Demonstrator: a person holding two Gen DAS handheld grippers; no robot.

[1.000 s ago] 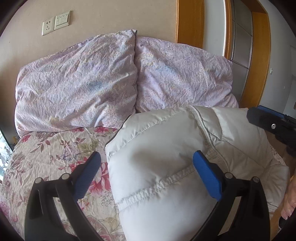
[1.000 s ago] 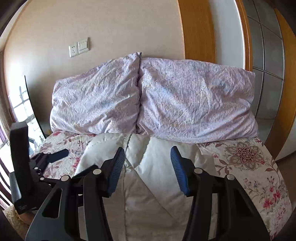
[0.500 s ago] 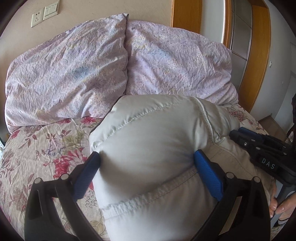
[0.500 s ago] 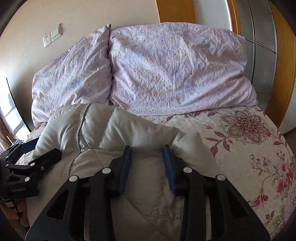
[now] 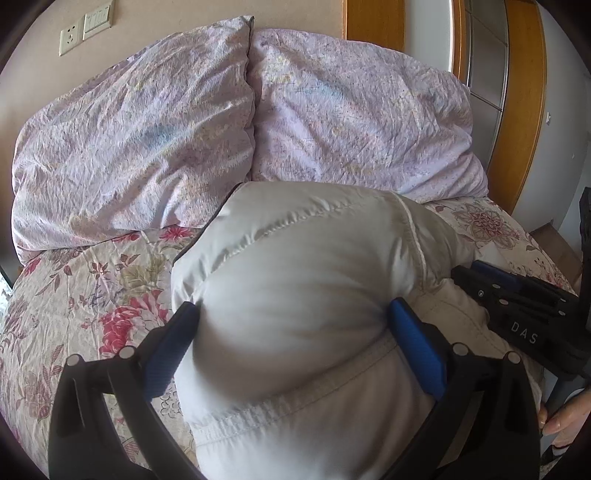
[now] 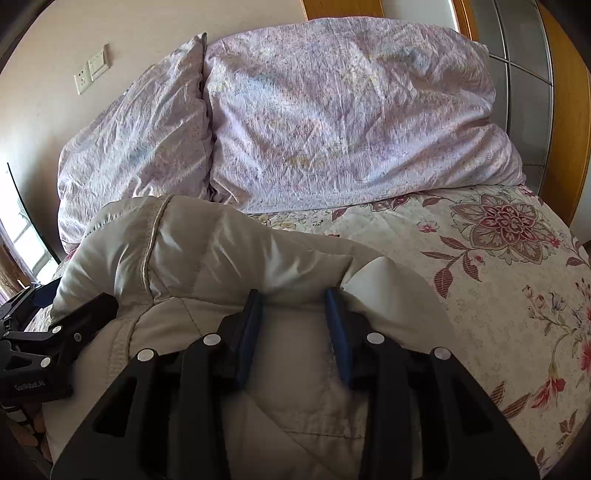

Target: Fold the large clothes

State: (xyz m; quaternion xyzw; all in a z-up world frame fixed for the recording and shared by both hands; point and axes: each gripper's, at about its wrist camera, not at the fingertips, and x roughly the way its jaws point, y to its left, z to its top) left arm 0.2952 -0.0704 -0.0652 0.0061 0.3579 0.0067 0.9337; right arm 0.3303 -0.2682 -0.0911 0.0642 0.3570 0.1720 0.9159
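Puffy off-white down jacket [image 5: 295, 314] lies bundled on the bed, on a floral bedspread [image 5: 92, 295], its far edge just in front of two lilac pillows [image 5: 147, 129] propped against the wall.

Left tool [image 5: 291, 325] — fingers spread wide, blue pads [image 5: 413, 343] on either side of a rounded, bulging fold of the jacket. Pads touch the fabric on both flanks; the bulge fills the gap between them. Not pressed together; whether it truly squeezes or only brackets the fold cannot be told.

Right tool [image 6: 293, 317] — fingers drawn closer, though a gap remains, with a ridge of jacket fabric between the blue pads [image 6: 249, 332]. The pads sit against the cloth, pinching a narrow pleat near the jacket's right edge. In the left wrist view the right tool [image 5: 480, 275] shows as a black body lettered "DAS", resting on the jacket's right side, with the person's fingers [image 5: 565, 421] behind it.

A stitched seam [image 6: 151, 243] runs over the jacket's raised hump. Wall socket and switch plate [image 5: 85, 27] above the pillows; a wooden frame [image 5: 524, 92] at the right
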